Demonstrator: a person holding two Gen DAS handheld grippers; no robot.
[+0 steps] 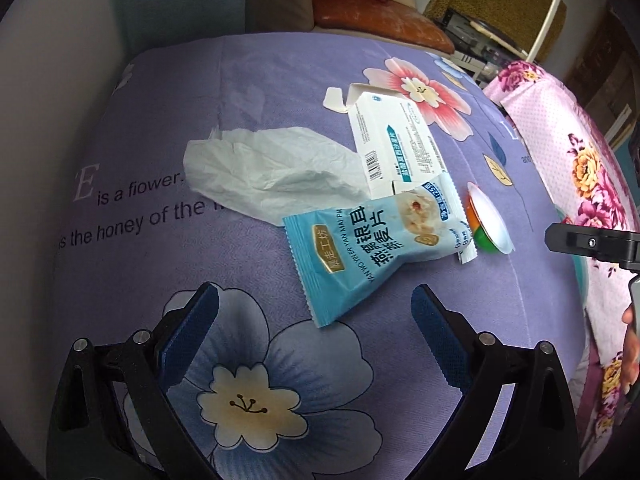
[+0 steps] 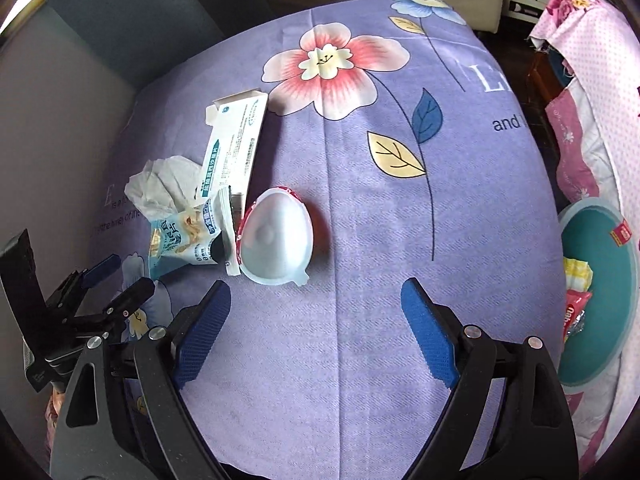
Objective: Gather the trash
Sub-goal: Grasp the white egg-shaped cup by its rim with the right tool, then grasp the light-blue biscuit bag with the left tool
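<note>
Both grippers empty over the purple cloth (image 2: 360, 208). My left gripper (image 1: 316, 312) jaws wide, hanging just short of the blue snack wrapper (image 1: 372, 248). My right gripper (image 2: 316, 304) also wide, nothing between the pads, jelly cup (image 2: 276, 240) just ahead. Trash sits clustered: tissue (image 1: 264, 168), carton (image 1: 396, 140), wrapper, cup touching or overlapping. Teal bin (image 2: 600, 300) off to the right. I'd straddle the cup across its narrow width, come straight down, avoid snagging the wrapper edge beside it

Legible markings

Purple floral cloth (image 1: 280, 80) prints "is a flower." and "the honey of the"; blue snack packet (image 1: 360, 248) reads "YAN MAI PIAN".
</note>
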